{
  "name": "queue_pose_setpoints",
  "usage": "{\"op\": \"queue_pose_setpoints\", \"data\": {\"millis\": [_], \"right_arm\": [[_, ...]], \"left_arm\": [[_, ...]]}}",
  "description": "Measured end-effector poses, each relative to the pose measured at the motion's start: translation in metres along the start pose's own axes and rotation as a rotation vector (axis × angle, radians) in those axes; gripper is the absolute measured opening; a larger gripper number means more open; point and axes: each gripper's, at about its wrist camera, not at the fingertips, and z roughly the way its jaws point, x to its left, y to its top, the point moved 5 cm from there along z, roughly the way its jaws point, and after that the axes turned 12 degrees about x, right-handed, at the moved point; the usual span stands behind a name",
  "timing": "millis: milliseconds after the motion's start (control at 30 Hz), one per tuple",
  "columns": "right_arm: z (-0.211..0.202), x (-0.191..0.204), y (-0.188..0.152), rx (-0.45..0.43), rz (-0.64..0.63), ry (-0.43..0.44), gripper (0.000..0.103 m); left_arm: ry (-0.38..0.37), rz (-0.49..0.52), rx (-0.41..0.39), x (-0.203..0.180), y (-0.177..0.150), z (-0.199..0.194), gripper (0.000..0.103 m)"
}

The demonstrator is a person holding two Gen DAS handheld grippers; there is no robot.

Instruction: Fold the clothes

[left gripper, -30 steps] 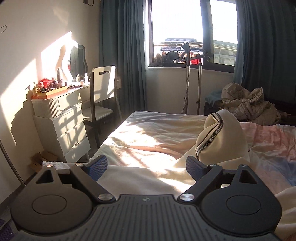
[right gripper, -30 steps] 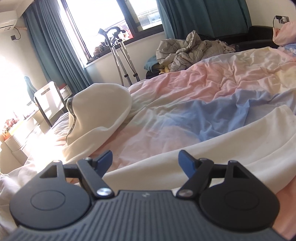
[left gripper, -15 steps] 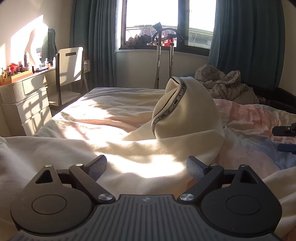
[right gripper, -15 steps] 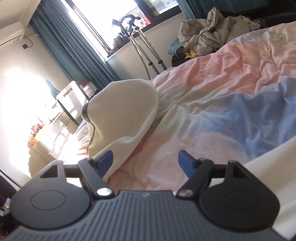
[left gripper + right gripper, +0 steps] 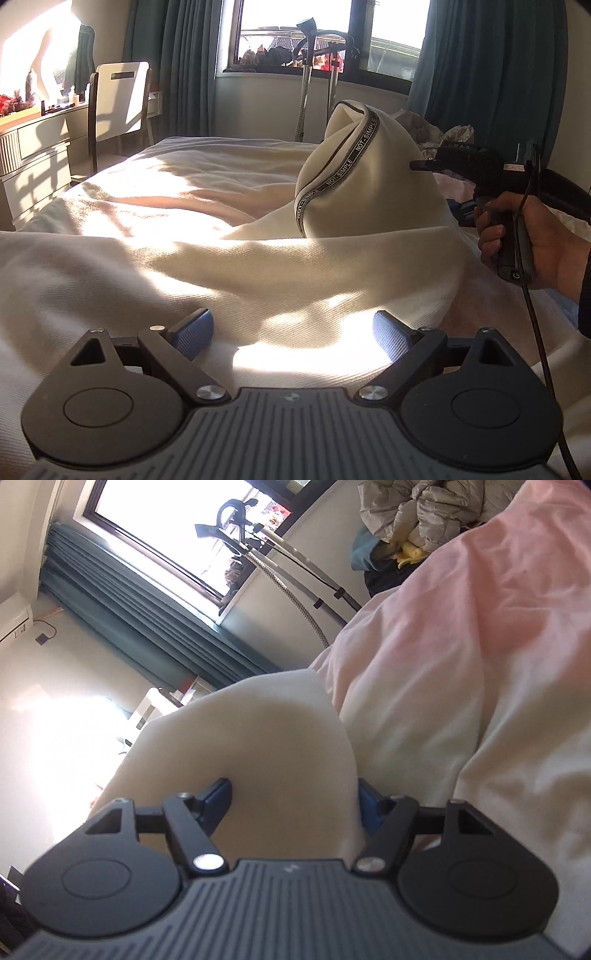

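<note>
So the right gripper (image 5: 293,805) swings in from over the pink and blue duvet (image 5: 461,664) and is now right up on the standing hood (image 5: 258,746) of the cream hoodie, rolled sideways, jaws closing with the hood fabric between them. The left gripper (image 5: 291,332) drops low over the cream body fabric (image 5: 221,266), jaws wide. The right hand (image 5: 532,240) now shows in the left view.

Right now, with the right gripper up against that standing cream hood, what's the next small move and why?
Probably finish closing the right gripper on the hood. Its jaws are closing with the cream fabric bulging between them, so a grip is nearly made. The left gripper hangs open over the garment's flat part, holding nothing.
</note>
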Motion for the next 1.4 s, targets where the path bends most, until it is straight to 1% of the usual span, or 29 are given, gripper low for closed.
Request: {"op": "queue_pose_setpoints", "data": {"millis": [33,67,100,167,267,367,400,433,533,600,667,767,833,900,933,1000,1033,1100,1167,1200,1233,1333,1367,1400], "right_arm": [[0.003,0.005,0.001,0.005,-0.01,0.014,0.039],[0.005,0.011,0.0,0.009,-0.02,0.008,0.017],[0.003,0.017,0.0,0.007,-0.032,-0.015,0.012],[-0.008,0.035,-0.002,-0.013,-0.076,-0.049,0.011],[-0.047,0.065,-0.007,-0.084,-0.141,-0.059,0.01],[-0.105,0.104,-0.02,-0.176,-0.248,-0.097,0.009],[-0.126,0.113,-0.027,-0.208,-0.268,-0.098,0.009],[-0.147,0.119,-0.035,-0.239,-0.283,-0.108,0.009],[-0.21,0.126,-0.065,-0.329,-0.298,-0.175,0.008],[-0.243,0.118,-0.09,-0.35,-0.276,-0.223,0.008],[-0.264,0.098,-0.116,-0.309,-0.188,-0.276,0.009],[-0.271,0.053,-0.151,-0.186,-0.003,-0.266,0.009],[-0.264,0.03,-0.172,-0.091,0.08,-0.264,0.009],[-0.247,0.019,-0.186,0.0,0.123,-0.244,0.009],[-0.241,0.017,-0.189,0.024,0.139,-0.234,0.009],[-0.234,0.018,-0.193,0.052,0.152,-0.206,0.013],[-0.233,0.019,-0.192,0.06,0.154,-0.178,0.014],[-0.238,0.015,-0.185,0.036,0.201,-0.108,0.022],[-0.245,0.008,-0.178,0.009,0.255,-0.035,0.057],[-0.248,0.001,-0.174,-0.008,0.291,0.002,0.061],[-0.25,-0.007,-0.169,-0.024,0.334,0.031,0.063],[-0.252,-0.039,-0.149,-0.093,0.518,0.118,0.065],[-0.25,-0.05,-0.143,-0.114,0.571,0.141,0.067],[-0.246,-0.056,-0.136,-0.12,0.592,0.143,0.067]], "left_arm": [[-0.009,-0.006,0.004,0.001,0.0,0.003,0.094],[-0.018,-0.012,0.009,0.002,0.0,0.006,0.094],[-0.022,-0.015,0.009,0.002,-0.001,0.007,0.094],[-0.024,-0.016,0.01,0.003,-0.001,0.006,0.094],[-0.026,-0.025,0.005,0.002,-0.001,0.002,0.094],[-0.029,-0.037,0.007,0.0,-0.002,-0.004,0.094],[-0.03,-0.041,0.009,0.0,-0.003,-0.006,0.094],[-0.032,-0.042,0.013,-0.002,-0.003,-0.008,0.094],[-0.025,-0.035,0.035,-0.007,-0.006,-0.018,0.094],[-0.008,-0.013,0.043,-0.011,-0.009,-0.026,0.094],[0.004,0.006,0.045,-0.016,-0.013,-0.033,0.094],[0.01,0.021,0.037,-0.021,-0.018,-0.043,0.094],[0.009,0.022,0.032,-0.023,-0.02,-0.048,0.094],[0.007,0.009,0.031,-0.024,-0.022,-0.049,0.094],[0.007,0.005,0.032,-0.024,-0.022,-0.049,0.094],[0.011,-0.001,0.035,-0.024,-0.024,-0.047,0.094],[0.016,-0.003,0.037,-0.024,-0.025,-0.046,0.094],[0.019,-0.018,0.048,-0.021,-0.025,-0.043,0.094],[0.018,-0.033,0.055,-0.019,-0.025,-0.04,0.094],[0.018,-0.045,0.056,-0.016,-0.024,-0.04,0.094],[0.011,-0.053,0.055,-0.016,-0.024,-0.039,0.094],[-0.007,-0.071,0.051,-0.016,-0.022,-0.038,0.094],[-0.009,-0.073,0.049,-0.016,-0.021,-0.037,0.094],[-0.012,-0.075,0.047,-0.016,-0.021,-0.036,0.095]]}}
